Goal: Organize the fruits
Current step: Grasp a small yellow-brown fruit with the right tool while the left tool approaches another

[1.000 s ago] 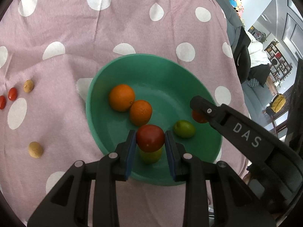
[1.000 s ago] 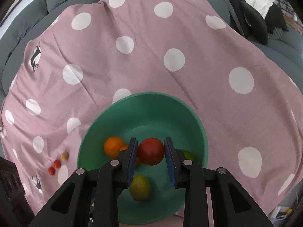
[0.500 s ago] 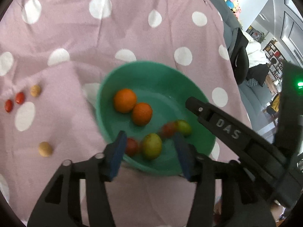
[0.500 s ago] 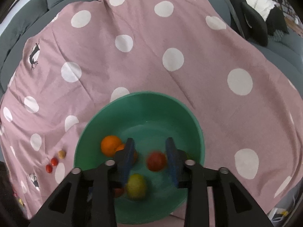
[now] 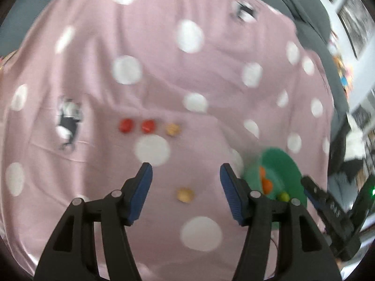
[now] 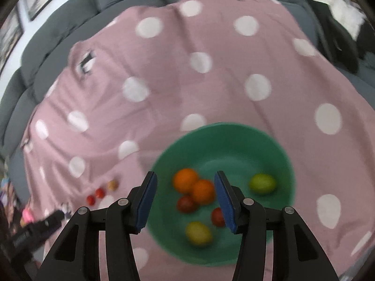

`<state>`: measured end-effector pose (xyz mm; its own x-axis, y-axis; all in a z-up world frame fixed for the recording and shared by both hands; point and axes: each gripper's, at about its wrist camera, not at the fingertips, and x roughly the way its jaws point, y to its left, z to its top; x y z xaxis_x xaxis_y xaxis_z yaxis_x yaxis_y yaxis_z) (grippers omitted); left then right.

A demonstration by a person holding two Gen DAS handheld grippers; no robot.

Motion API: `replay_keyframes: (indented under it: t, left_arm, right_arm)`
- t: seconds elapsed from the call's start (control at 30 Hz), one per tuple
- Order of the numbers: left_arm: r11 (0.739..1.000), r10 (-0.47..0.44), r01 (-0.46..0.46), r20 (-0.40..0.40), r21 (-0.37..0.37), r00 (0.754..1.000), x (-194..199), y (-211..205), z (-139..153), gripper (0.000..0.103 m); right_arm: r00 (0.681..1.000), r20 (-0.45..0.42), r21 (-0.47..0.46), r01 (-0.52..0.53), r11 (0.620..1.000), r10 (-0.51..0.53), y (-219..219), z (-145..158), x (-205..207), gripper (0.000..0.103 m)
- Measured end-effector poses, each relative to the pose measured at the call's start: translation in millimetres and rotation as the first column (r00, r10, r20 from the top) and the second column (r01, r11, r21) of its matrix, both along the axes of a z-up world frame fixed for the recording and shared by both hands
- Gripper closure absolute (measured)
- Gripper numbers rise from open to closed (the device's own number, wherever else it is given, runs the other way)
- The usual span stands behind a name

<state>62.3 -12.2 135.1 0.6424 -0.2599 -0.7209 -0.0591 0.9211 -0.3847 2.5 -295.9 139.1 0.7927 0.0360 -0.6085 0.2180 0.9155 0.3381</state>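
Left gripper (image 5: 186, 169) jaws have just opened, empty, over bare cloth (image 5: 211, 75); right gripper (image 6: 185, 180) jaws likewise, above green bowl (image 6: 234, 131).

Bowl (image 5: 279, 164) half hidden behind the left gripper (image 5: 186, 169), every fruit motion-blurred.

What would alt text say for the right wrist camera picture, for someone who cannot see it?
An open, empty gripper hovers over a green bowl holding two oranges, two red fruits and two yellow-green ones. The bowl sits on a pink polka-dot cloth, where three small fruits lie to its left.
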Motion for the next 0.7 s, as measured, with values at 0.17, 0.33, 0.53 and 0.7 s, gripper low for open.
replay_keyframes:
  t: [0.17, 0.33, 0.53, 0.7]
  left_arm:
    - [0.991, 0.135, -0.135, -0.014, 0.004, 0.991, -2.3, 41.3, -2.2, 0.043]
    - [0.981, 0.192, -0.192, -0.03, 0.015, 0.981, -1.1, 60.4, -7.3, 0.043]
    - [0.979, 0.203, -0.204, -0.038, -0.02, 0.978, -0.4, 70.6, -8.5, 0.043]
    - [0.978, 0.205, -0.207, -0.048, -0.029, 0.978, 3.1, 73.1, -12.9, 0.043]
  right_arm:
    - [0.989, -0.026, -0.027, -0.149, 0.989, 0.148, 49.4, -3.2, 13.2, 0.052]
    - [0.961, -0.098, -0.11, -0.267, 0.957, 0.257, 102.9, -21.2, 23.9, 0.052]
    - [0.876, -0.18, -0.05, -0.462, 0.886, 0.447, 152.8, -53.9, 40.0, 0.052]
    - [0.849, -0.307, -0.109, -0.481, 0.87, 0.43, 170.8, -87.5, 56.5, 0.054]
